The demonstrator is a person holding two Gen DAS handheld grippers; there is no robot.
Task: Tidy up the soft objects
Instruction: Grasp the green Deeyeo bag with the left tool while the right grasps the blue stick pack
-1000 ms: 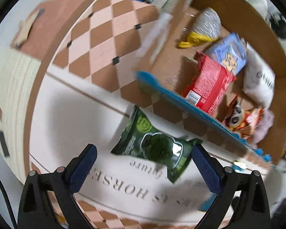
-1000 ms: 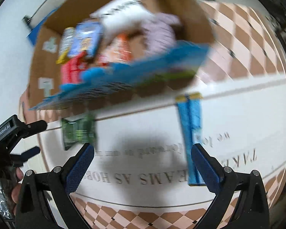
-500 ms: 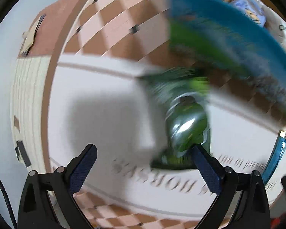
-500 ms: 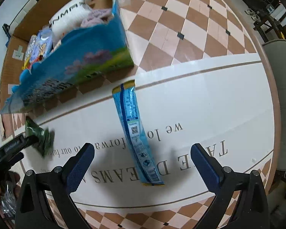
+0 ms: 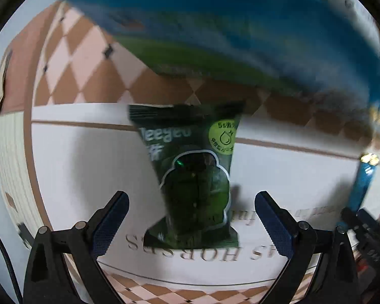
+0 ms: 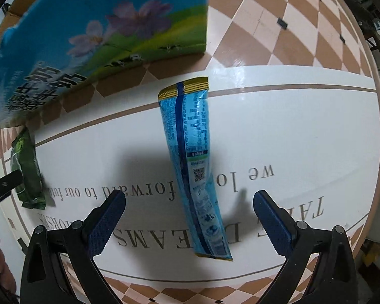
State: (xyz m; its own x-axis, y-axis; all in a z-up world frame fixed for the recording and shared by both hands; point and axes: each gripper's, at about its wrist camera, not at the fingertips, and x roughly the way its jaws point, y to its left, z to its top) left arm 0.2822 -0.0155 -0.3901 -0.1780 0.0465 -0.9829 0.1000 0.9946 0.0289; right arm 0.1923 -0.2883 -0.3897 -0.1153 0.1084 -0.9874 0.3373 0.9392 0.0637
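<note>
In the left wrist view, the left gripper (image 5: 191,217) stood with its 2 fingers spread wide, gripping nothing; the green snack packet (image 5: 193,174) lay flat on the white table (image 5: 83,167) between them, just ahead of the blurred blue box (image 5: 240,17).

In the right wrist view, the right gripper (image 6: 189,219) was likewise spread wide and empty, over the long blue sachet (image 6: 195,167) lying on the table beside the box.
</note>
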